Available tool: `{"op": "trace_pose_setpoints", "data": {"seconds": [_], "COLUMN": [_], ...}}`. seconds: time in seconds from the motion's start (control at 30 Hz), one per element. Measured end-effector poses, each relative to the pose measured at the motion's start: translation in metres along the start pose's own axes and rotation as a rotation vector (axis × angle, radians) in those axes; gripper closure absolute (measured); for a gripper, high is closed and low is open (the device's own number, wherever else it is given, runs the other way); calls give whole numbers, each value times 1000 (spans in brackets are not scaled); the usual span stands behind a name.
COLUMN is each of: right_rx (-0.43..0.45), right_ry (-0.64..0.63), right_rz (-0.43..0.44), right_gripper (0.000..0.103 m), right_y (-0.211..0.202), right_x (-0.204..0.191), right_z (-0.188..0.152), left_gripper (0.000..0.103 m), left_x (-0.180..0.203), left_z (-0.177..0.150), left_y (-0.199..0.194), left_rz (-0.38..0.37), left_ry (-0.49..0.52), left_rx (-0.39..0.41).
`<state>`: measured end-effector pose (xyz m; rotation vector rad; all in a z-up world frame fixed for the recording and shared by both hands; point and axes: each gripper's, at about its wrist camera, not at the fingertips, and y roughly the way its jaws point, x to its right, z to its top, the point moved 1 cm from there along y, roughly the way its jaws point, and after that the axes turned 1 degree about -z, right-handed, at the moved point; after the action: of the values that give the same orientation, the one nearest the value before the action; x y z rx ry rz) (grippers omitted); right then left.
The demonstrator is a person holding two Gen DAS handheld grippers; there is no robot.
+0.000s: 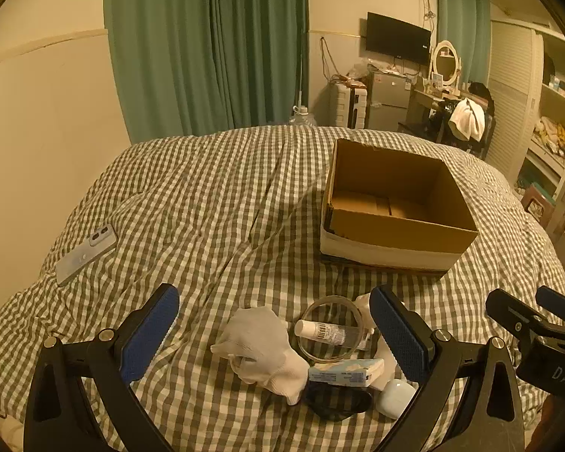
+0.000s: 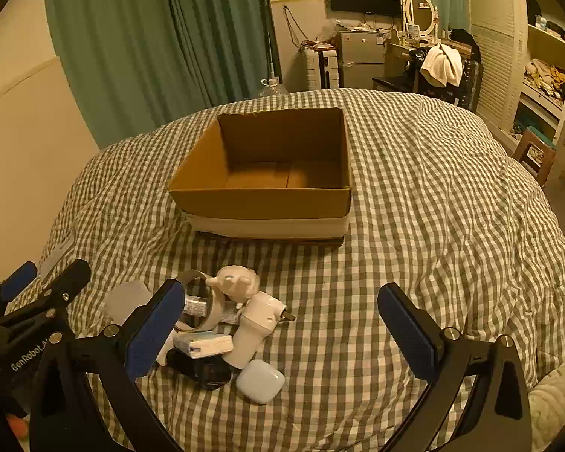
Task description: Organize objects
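Note:
A pile of small objects lies on the checked bed cover: a white sock (image 1: 261, 350), a clear tape ring (image 1: 331, 329) around a small white bottle (image 1: 320, 331), a tissue pack (image 1: 344, 373), a white earbud case (image 1: 395, 397) (image 2: 260, 380), a black item (image 1: 337, 401), a white figurine (image 2: 237, 282) and a white hair-dryer-like item (image 2: 256, 324). An open empty cardboard box (image 1: 395, 203) (image 2: 267, 173) stands behind them. My left gripper (image 1: 275, 331) is open above the pile. My right gripper (image 2: 282, 327) is open, right of the pile.
A phone (image 1: 84, 254) lies on the cover at the far left. The wall runs along the bed's left side. Green curtains, a fridge, a dresser and shelves stand beyond the bed.

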<state>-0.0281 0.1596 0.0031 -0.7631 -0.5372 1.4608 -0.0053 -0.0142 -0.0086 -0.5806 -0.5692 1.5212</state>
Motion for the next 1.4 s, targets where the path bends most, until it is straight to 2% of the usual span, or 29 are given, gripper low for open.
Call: {"op": "trace_pose_setpoints", "data": {"seconds": [0.13,0.33,0.9,1.4], "right_rx": [-2,-14,-15,-8], "right_ry": [-9,4,-11,-15], "right_rz": [-17,-7,0,11], "right_gripper": [0,0,0,0], "right_y": [1,2,0,-2], "right_x": [-2,0,-4,-5], "right_z": [0,0,0,1], "left_gripper": [0,0,0,0], "left_x": [-3,1,0,-4], "left_z": [0,-2,1,4], "left_y": [2,2,-5,-3], "left_rz": [-8,11,18,9], "left_ry": [-16,12,12,-17], "left_rx": [-7,-2,3,-14]}}
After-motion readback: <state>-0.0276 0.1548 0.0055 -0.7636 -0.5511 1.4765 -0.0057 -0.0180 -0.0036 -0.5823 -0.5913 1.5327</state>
